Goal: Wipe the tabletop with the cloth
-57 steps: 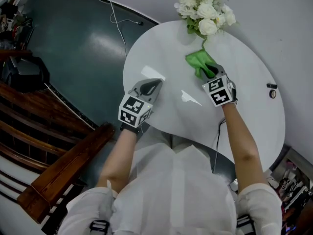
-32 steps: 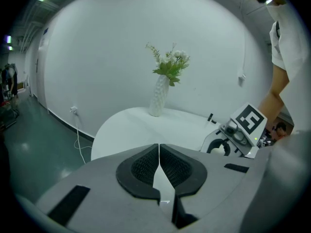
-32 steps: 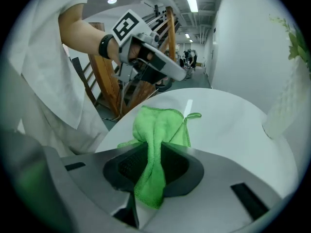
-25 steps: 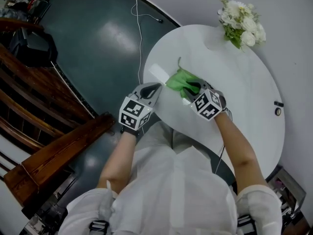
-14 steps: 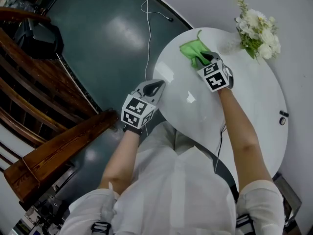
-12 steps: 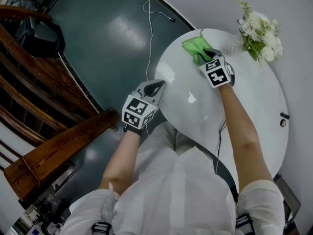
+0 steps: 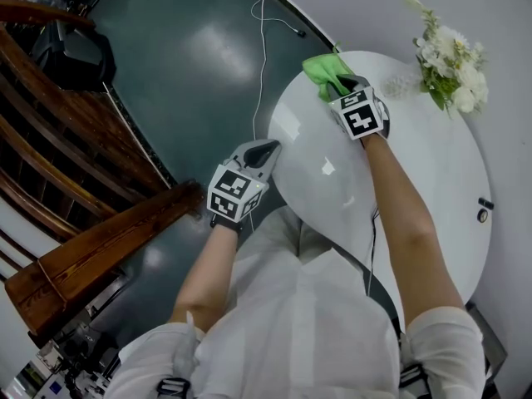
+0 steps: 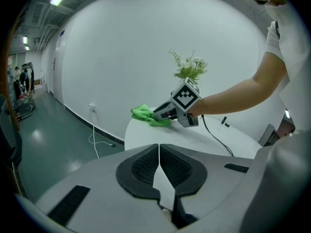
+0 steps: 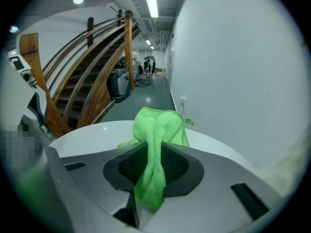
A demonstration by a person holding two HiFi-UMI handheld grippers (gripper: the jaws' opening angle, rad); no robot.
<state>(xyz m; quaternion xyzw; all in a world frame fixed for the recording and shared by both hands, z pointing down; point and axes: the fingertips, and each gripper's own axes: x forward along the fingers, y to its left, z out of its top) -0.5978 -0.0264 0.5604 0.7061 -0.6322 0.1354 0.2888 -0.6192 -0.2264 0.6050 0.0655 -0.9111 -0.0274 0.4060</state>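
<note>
Right gripper [image 7: 336,85]: sits in the upper middle of the head view, at the far-left rim of the table, with its marker cube facing the camera. In the right gripper view [image 9: 154,153] its jaws are clamped on a bunched fold of the cloth.
Cloth [image 7: 321,66]: bright green and crumpled, lying on the tabletop right at its upper-left rim in the head view. In the right gripper view [image 9: 156,123] a narrow twist runs down between the jaws and the rest fans out ahead of them. The left gripper view shows it [image 8: 144,113] at the tip of the other gripper, centre-left of the frame.
Left gripper [image 7: 263,150]: lies in the middle of the head view, beside the table's lower-left edge and well apart from the cloth. Its own view [image 8: 159,152] shows the jaws pressed together with nothing between them.
Table [image 7: 424,165]: round, white and glossy, filling the right half of the head view.
Flowers [image 7: 453,52]: a white bunch with green leaves, at the table's far edge in the upper right, near the wall.
Floor [image 7: 166,65]: dark green and shiny, with a white cable [image 7: 260,56] trailing across it at the upper centre.
Staircase [image 9: 92,72]: wooden, curving up the left of the right gripper view.
</note>
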